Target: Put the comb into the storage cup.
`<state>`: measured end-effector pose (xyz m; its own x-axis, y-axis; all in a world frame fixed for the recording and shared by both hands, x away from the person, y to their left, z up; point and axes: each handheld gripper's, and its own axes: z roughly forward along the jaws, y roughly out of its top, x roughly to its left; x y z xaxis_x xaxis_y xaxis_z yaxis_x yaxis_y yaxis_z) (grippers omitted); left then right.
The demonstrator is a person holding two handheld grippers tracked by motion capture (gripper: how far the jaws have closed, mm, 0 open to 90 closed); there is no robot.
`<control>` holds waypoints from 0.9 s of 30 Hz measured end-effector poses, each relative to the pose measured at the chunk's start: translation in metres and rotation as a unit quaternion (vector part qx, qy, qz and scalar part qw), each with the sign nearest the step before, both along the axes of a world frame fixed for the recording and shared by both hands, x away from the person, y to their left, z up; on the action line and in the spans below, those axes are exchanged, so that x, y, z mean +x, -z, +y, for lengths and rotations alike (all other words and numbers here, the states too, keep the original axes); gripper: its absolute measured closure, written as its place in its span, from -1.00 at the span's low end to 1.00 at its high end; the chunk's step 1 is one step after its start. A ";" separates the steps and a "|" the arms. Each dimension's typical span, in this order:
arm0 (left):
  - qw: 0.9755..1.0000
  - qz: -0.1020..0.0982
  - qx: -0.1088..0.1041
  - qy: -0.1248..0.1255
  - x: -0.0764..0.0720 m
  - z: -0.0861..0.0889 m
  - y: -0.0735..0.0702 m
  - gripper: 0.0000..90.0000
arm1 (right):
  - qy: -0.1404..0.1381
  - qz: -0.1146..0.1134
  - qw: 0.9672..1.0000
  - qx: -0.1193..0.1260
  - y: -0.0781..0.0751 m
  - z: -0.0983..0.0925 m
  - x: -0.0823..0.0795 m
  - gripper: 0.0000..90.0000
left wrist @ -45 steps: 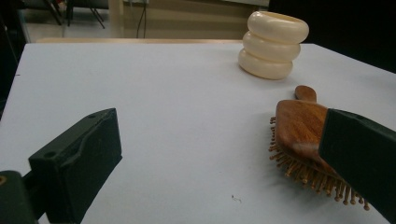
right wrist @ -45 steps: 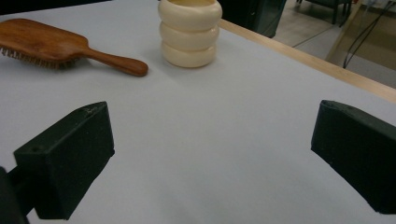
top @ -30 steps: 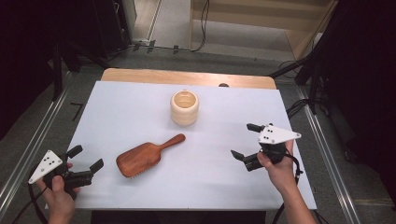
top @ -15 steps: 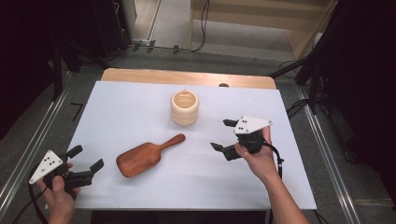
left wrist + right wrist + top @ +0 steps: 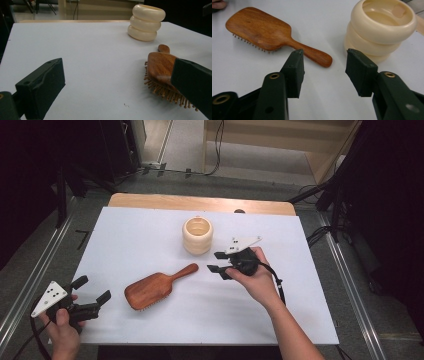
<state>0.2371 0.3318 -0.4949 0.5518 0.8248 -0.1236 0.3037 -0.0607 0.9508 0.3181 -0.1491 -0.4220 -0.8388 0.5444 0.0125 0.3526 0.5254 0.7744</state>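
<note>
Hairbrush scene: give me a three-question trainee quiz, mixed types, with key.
1. True or false: the hairbrush lies with its bristles down on the white table.
2. Which gripper is nearer the brush handle? A) left gripper B) right gripper
3. What stands just beyond the handle's tip, apart from it?

Key
1. True: the wooden back faces up, and the bristles show under its edge.
2. B. Its jaws have just been closing, with nothing between them.
3. The cream ribbed cup, upright, its mouth open upward.
</note>
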 end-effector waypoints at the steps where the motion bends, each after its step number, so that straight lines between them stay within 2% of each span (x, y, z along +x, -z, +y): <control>1: 1.000 0.000 -0.001 0.000 0.000 0.000 0.000 -1.00 | -0.001 0.010 1.000 0.002 0.001 0.003 0.002 0.24; 4: 1.000 -0.001 -0.003 0.000 0.000 0.001 0.000 -1.00 | -0.010 0.024 1.000 0.006 0.006 0.012 0.008 0.43; 6: 1.000 -0.001 -0.002 0.000 0.000 0.001 0.000 -1.00 | -0.003 0.033 0.999 -0.006 0.010 0.019 0.012 0.65; 9: 1.000 -0.001 -0.002 -0.001 0.000 0.001 0.000 -1.00 | 0.003 0.030 0.999 -0.025 0.013 0.028 0.018 0.92; 11: 1.000 0.000 -0.001 -0.001 0.000 0.000 0.000 -1.00 | 0.009 0.031 0.999 -0.034 0.014 0.033 0.021 0.95; 14: 1.000 -0.001 -0.002 0.000 0.000 0.001 0.000 -1.00 | 0.009 0.039 0.999 -0.031 0.016 0.039 0.027 0.95; 23: 1.000 -0.001 -0.005 0.000 0.000 0.002 0.000 -1.00 | 0.011 0.056 0.996 -0.061 0.026 0.060 0.045 0.95; 25: 1.000 0.000 -0.006 0.000 0.000 0.002 0.000 -1.00 | 0.014 0.061 0.996 -0.063 0.029 0.064 0.048 0.95; 27: 1.000 0.000 -0.007 0.000 0.000 0.002 0.000 -1.00 | 0.015 0.076 0.996 -0.050 0.032 0.067 0.051 0.95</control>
<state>0.2373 0.3335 -0.4947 0.5518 0.8229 -0.1351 0.3038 -0.0475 0.9515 0.3695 -0.0820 -0.4543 -0.8141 0.5748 0.0829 0.4795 0.5847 0.6544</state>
